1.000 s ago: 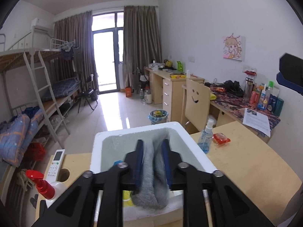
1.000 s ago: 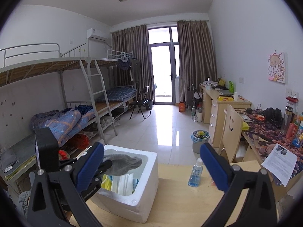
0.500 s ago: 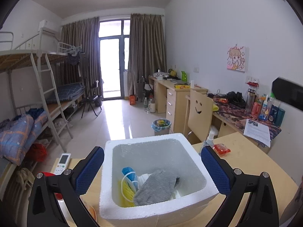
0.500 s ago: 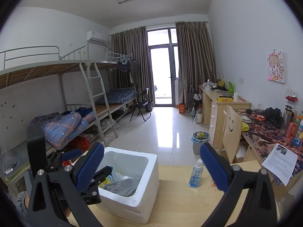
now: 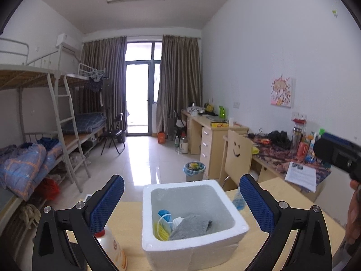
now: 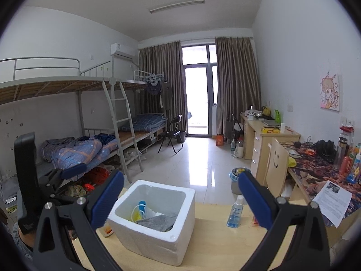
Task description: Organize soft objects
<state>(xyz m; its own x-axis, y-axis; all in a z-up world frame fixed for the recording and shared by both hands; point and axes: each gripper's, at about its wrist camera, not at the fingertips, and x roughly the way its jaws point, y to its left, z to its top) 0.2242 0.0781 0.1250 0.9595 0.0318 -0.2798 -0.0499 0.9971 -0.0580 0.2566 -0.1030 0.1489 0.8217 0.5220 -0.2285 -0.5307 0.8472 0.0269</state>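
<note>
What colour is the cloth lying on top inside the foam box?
Grey. The cloth shows best in the left wrist view, inside the white foam box.

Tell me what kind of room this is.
Most likely a shared student dormitory room. A metal bunk bed with a ladder lines one wall, study desks cluttered with bottles and papers line the other, and a curtained glass balcony door closes the far end.

Daylight is coming through a glass balcony door [image 6: 198, 100] flanked by brown curtains [image 6: 237, 85] and glaring off the pale tiled floor [image 6: 196, 158]. Metal bunk beds [image 6: 67, 90] are lining the left wall, and wooden desks [image 6: 268, 135] are standing along the white right wall under a cartoon poster [image 6: 330, 92].
</note>
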